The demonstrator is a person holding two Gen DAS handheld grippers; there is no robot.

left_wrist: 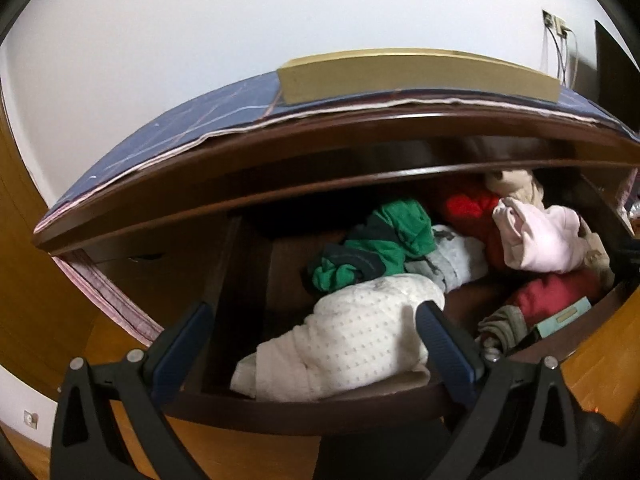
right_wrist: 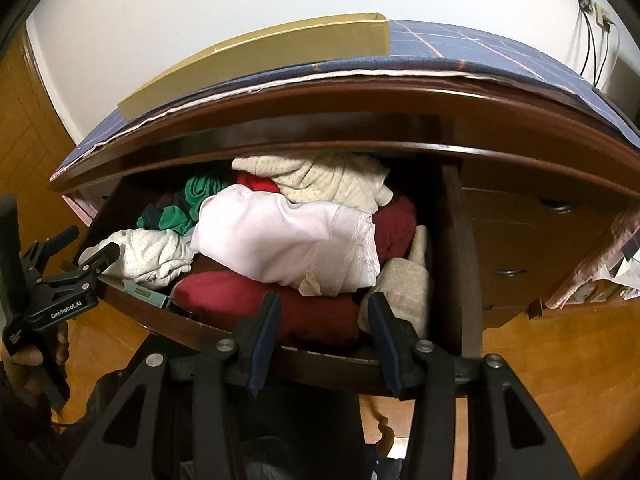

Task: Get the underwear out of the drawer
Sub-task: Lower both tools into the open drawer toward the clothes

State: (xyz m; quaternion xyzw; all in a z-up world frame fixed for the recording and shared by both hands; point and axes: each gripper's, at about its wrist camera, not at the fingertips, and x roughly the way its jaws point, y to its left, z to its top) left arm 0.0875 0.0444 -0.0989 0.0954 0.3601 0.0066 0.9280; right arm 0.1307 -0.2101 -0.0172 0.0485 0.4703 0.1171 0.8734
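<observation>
A dark wooden dresser (right_wrist: 520, 232) fills both views, its top covered by a blue checked cloth (right_wrist: 480, 46) with a flat tan box (right_wrist: 280, 50) lying on it. Its upper drawer (right_wrist: 320, 364) stands pulled out and heaped with crumpled clothing. The largest piece is pale pink underwear (right_wrist: 288, 240), lying across the top of the pile with its long axis running side to side and its lace-edged end toward the drawer's right side. Beneath it sits a dark red garment (right_wrist: 280, 304) — and to its left a white dotted garment (left_wrist: 360, 340), its long axis slanting from the drawer's front left corner toward the back. A green garment (left_wrist: 384, 240) is bunched behind that. The right tool (right_wrist: 322, 308) hovers over the drawer's front edge, tilted downward, jaws partly apart and empty, the pink underwear just beyond its tips. The left tool (left_wrist: 316, 314) is angled down at the drawer's left front — jaws spread wide with the white dotted garment between them, unclamped. A hand (right_wrist: 28, 364) grips the left tool's handle.
</observation>
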